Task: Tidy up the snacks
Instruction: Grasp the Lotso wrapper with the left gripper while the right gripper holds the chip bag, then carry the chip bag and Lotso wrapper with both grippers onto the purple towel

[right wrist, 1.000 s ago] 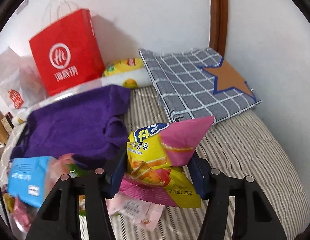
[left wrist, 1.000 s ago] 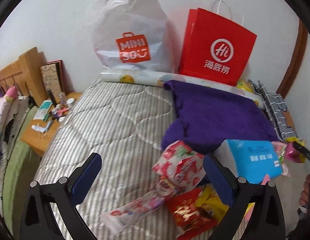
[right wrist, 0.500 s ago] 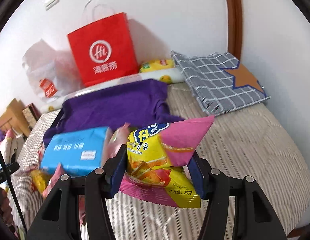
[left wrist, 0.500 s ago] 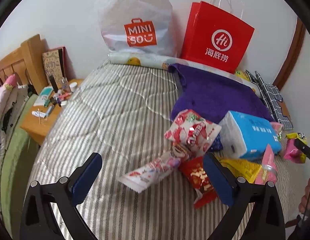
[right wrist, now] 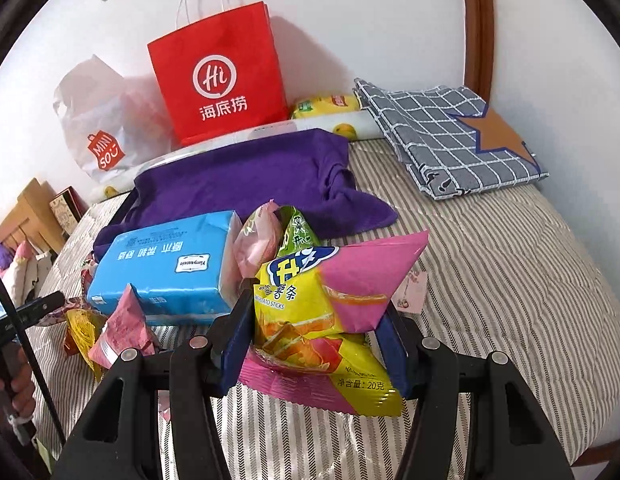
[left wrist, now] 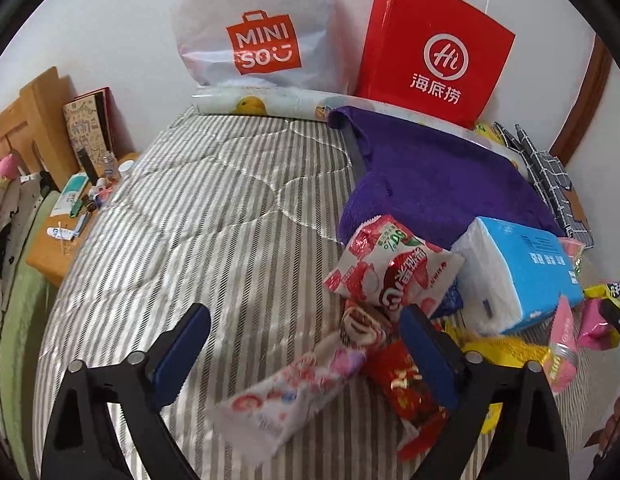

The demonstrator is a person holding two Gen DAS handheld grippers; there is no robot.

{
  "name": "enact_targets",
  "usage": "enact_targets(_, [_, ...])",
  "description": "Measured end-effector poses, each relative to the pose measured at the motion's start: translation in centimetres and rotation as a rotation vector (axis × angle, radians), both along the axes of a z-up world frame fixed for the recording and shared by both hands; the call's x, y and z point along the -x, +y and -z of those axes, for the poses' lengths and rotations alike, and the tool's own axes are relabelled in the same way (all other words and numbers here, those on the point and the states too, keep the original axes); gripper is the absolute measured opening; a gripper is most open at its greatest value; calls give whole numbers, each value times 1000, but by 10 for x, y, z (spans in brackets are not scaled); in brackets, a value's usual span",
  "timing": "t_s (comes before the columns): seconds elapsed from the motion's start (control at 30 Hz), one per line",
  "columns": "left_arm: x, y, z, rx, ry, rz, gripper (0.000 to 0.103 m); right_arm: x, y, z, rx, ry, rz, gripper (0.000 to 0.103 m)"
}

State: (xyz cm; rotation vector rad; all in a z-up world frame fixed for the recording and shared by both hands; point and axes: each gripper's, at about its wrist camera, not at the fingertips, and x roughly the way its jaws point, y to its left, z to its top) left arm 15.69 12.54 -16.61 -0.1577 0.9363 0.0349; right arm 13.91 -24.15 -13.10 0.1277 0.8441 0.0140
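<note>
On the striped quilted bedspread (left wrist: pixel 214 216), the left gripper (left wrist: pixel 306 356) is closing, pads still clear of a long crinkly pink-white wrapper (left wrist: pixel 294 392) between them, while the right gripper (right wrist: pixel 313 340) clamps a glossy, puffy yellow-pink potato-stick bag (right wrist: pixel 325 304) above the bed.

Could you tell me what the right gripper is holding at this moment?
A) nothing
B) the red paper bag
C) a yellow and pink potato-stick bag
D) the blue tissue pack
C: in the right wrist view the right gripper has its pads pressed on both sides of the yellow and pink potato-stick bag, while the blue tissue pack lies on the bed.
</note>
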Motion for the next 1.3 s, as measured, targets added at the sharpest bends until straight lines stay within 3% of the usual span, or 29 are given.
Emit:
enact_targets(0.17, [-7, -5, 14, 24, 65, 48, 65, -1, 0, 3, 7, 11, 4, 58])
enact_targets(0.4, [10, -11, 14, 32, 65, 78, 53, 1, 6, 5, 15, 18, -11, 58])
enact_targets(0.57, [18, -15, 12, 8, 64, 87, 21, 8, 9, 9, 14, 42, -28, 58])
enact_targets(0.87, [32, -17, 10, 8, 67, 67, 23, 21, 7, 25, -31, 99, -72, 60])
enact_targets(1.0, [32, -22, 10, -26, 63, 63, 23, 22, 7, 30, -32, 121, -96, 64])
enact_targets(1.13, [35, -19, 7, -3, 59, 57, 20, 28, 5, 23, -45, 97, -94, 56])
enact_targets(1.3, [45, -15, -6, 30, 32, 48, 20, 34, 5, 12, -21, 84, -89, 55])
